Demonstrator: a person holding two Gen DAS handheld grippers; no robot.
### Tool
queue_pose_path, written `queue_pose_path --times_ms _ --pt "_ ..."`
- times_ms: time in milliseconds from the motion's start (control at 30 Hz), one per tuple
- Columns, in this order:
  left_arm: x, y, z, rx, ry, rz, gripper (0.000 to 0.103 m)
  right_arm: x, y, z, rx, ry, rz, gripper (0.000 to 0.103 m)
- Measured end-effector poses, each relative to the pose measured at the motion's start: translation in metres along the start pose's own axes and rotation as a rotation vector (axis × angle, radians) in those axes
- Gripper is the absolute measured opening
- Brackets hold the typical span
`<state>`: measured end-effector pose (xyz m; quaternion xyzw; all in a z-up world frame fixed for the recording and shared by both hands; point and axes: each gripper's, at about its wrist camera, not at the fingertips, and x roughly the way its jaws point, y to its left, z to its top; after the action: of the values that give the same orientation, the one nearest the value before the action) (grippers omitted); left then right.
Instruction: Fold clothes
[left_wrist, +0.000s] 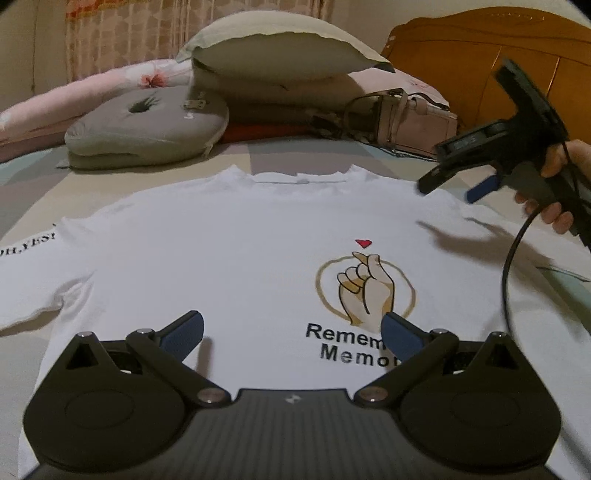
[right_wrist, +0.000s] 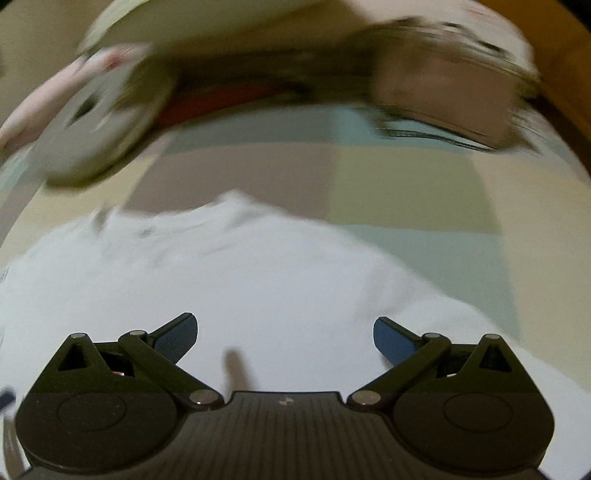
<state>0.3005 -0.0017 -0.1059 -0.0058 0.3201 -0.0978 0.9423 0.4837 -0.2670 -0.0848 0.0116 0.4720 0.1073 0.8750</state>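
Left wrist view: a white T-shirt (left_wrist: 229, 258) lies flat, print side up, on the bed (left_wrist: 33, 192), collar toward the headboard (left_wrist: 480, 66). The print, a hand with a red heart over partly hidden black lettering, sits right of the shirt's centre. The left gripper (left_wrist: 291, 334) hovers over the lower chest, fingers spread wide, grasping nothing; its right pad (left_wrist: 400, 338) covers part of the lettering. The left sleeve (left_wrist: 29, 273) extends outward with black text along its edge, close to the frame border. Beyond the collar, a bare band of patchwork bed cover separates the shirt from a grey round cushion (left_wrist: 147, 125), stacked pillows (left_wrist: 280, 51) and a pink handbag (left_wrist: 410, 118); whether the bag holds anything cannot be told. The right gripper (left_wrist: 447, 186), held by a hand (left_wrist: 561, 173), hangs above the shirt's right shoulder, fingers apart, with a black cable (left_wrist: 513, 266) looping down. Right wrist view: heavily motion-blurred. The right gripper (right_wrist: 284, 338) is released, fingers wide, over plain white fabric of the T-shirt (right_wrist: 240, 280). The shirt's upper edge curves across mid-frame; past it, open bed cover (right_wrist: 406, 184) reaches the blurred cushion (right_wrist: 99, 122) and handbag (right_wrist: 439, 88).
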Motion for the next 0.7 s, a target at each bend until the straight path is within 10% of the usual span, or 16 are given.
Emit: queue_pose_path --times_ms 300,700 --pt "0.0 0.005 0.002 -0.026 0.0 -0.024 0.102 0.048 0.011 0.004 -0.076 -0.094 -0.042 0.103" --pt "-0.009 0.002 0.003 -0.031 -0.044 -0.068 0.102 -0.05 -0.033 -0.043 -0.005 -0.099 0.001 0.103"
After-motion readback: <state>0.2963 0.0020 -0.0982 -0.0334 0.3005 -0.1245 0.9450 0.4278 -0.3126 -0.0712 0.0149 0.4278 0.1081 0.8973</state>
